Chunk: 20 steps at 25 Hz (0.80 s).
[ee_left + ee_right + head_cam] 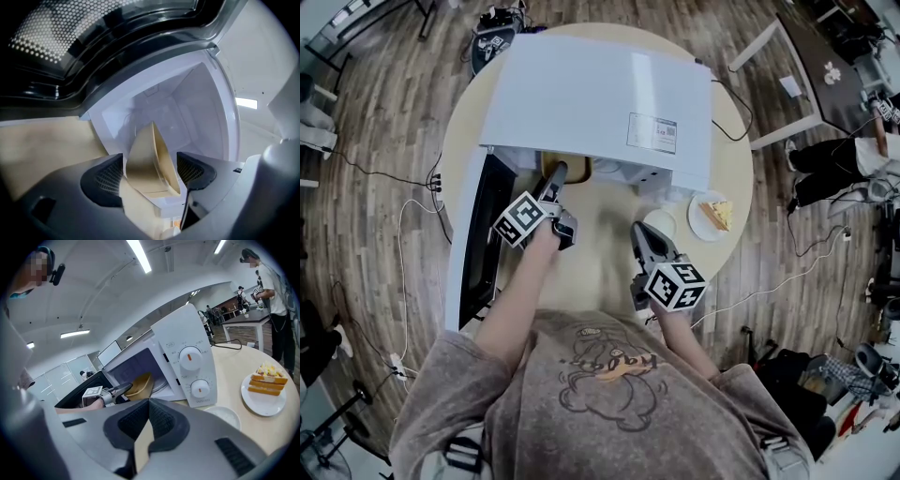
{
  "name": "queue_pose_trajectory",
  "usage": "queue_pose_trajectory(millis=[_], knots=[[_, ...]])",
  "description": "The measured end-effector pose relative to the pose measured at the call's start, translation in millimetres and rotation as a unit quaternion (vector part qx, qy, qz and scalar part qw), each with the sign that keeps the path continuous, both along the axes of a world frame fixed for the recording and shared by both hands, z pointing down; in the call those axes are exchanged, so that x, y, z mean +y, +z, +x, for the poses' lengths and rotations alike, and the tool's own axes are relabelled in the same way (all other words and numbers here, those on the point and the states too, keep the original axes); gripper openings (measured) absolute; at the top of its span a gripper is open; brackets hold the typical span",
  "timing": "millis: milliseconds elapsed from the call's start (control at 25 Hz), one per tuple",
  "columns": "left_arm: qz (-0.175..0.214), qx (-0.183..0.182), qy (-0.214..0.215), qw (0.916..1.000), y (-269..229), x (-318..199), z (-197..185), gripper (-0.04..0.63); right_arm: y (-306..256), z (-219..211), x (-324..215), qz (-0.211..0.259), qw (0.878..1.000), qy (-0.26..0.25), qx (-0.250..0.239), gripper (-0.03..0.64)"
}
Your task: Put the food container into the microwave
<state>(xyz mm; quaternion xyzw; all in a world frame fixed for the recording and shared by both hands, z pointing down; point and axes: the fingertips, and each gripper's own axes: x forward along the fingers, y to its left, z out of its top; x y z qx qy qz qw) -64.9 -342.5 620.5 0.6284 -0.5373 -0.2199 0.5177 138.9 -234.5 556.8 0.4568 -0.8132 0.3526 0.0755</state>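
Left gripper [150, 176] at the microwave [600, 94] mouth, door [473, 244] swung open.
Its jaws stand wide apart with the tan food container [151, 157] tilted between them, at the cavity's front edge. The right gripper [149, 404], jaws together and empty, hangs over the round table [609, 244] before the microwave's dials [192, 357].

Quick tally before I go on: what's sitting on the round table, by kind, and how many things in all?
Microwave: 1
Food container: 1
Plate: 1
Cake slice: 1
Small white dish: 1
Total: 5
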Motion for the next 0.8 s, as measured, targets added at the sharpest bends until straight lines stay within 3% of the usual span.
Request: queue_pose_trajectory(millis=[440, 800], knots=[[0.02, -0.022, -0.015, 0.9994, -19.9, 23.8, -14.8, 0.356, -6.0, -2.2, 2.0, 0.01, 1.0, 0.003, -0.006, 0.0], [0.042, -0.039, 0.022, 0.9981, -35.4, 47.4, 0.9, 0.354, -13.0, -8.5, 5.1, 0.022, 1.0, -0.001, -0.014, 0.0]])
